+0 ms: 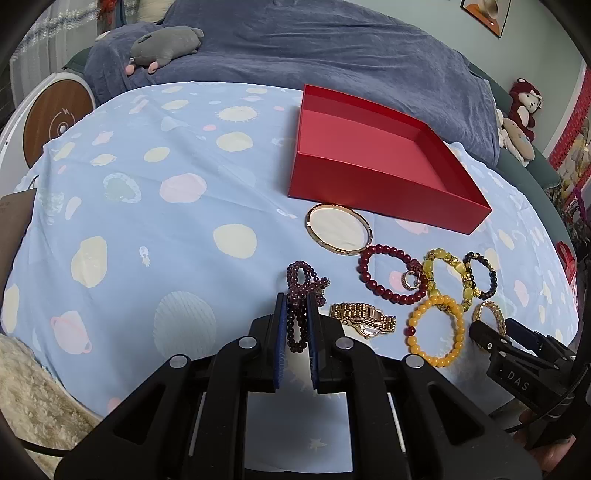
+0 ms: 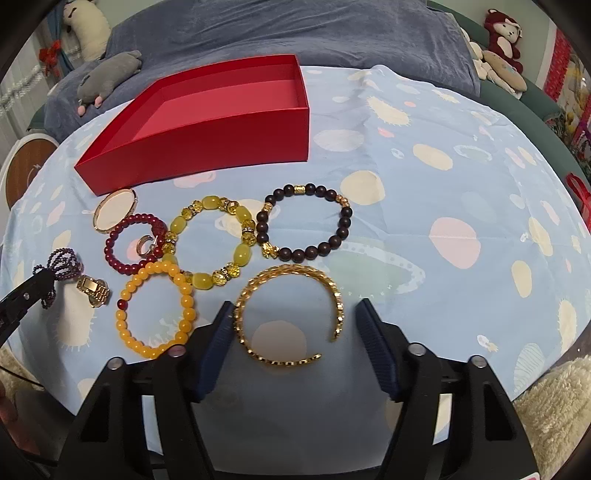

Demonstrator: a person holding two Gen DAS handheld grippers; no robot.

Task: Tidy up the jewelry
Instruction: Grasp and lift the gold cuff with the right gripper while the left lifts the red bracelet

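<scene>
An empty red box stands on the light blue spotted cloth. My left gripper is shut on a purple bead bracelet that lies on the cloth. My right gripper is open, its fingers on either side of a gold open cuff bangle. Near the box lie a thin gold bangle, a dark red bead bracelet, a yellow stone bracelet, a dark brown bead bracelet, an orange bead bracelet and a gold watch.
A small ring lies inside the dark red bracelet. A blue blanket with a grey plush toy lies behind the cloth. Fluffy cream rug borders the cloth's near edge. Plush toys sit at the far right.
</scene>
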